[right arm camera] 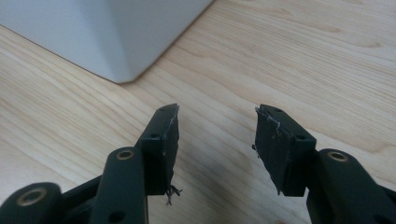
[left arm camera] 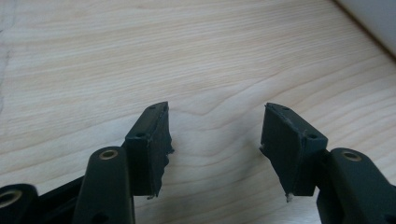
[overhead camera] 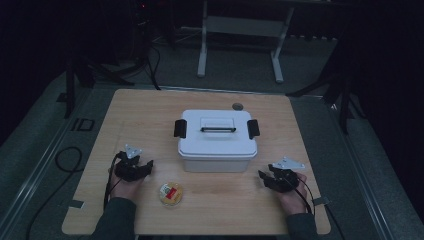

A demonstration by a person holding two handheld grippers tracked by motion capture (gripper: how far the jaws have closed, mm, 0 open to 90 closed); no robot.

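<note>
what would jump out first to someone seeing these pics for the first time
A white box with a closed lid, black side clasps and a top handle stands mid-table. Left and right of it, the left tongs and right tongs rest near the table's front edge, both open and empty. A small round yellow tub with a red label lies in front, near the left tongs.

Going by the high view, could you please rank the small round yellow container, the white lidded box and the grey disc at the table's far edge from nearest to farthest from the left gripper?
From the left gripper:
1. Round yellow container, just to its right, toward the table's near edge.
2. White lidded box, farther right, mid-table.
3. Grey disc, behind the box at the far edge.
</note>
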